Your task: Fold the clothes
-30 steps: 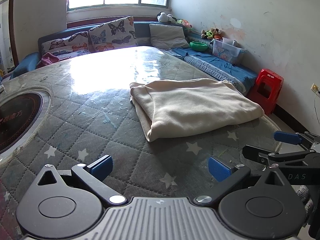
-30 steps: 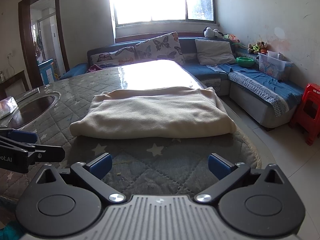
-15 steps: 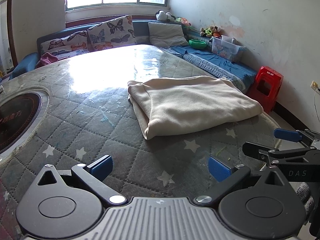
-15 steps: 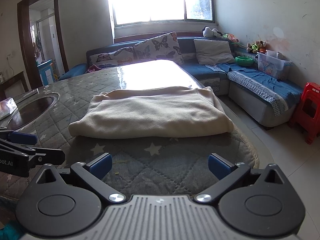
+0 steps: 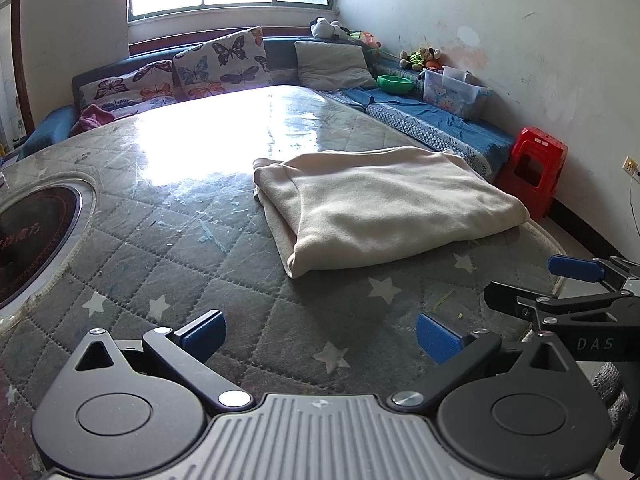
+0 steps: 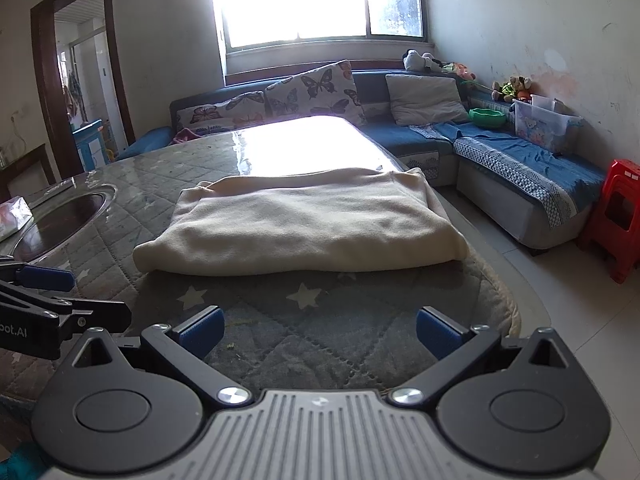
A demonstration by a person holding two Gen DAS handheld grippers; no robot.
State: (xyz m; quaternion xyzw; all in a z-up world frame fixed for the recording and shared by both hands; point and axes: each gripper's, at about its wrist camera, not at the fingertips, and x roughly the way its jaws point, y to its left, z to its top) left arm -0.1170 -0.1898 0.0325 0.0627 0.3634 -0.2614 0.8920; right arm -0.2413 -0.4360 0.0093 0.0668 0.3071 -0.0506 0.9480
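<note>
A cream garment (image 5: 384,204) lies folded into a flat rectangle on the quilted grey table cover (image 5: 168,264); it also shows in the right wrist view (image 6: 304,224). My left gripper (image 5: 320,336) is open and empty, held above the table short of the garment's near edge. My right gripper (image 6: 318,332) is open and empty, near the table's front edge, facing the garment's long side. The right gripper also shows at the right of the left wrist view (image 5: 560,284), and the left gripper shows at the left of the right wrist view (image 6: 60,296).
A round inset hob (image 5: 28,236) sits in the table at the left. A blue sofa (image 6: 500,160) with cushions runs along the far and right walls. A red plastic stool (image 5: 532,168) stands on the floor right of the table.
Both grippers have drawn back a little from the folded garment and stay open. The garment has not moved.
</note>
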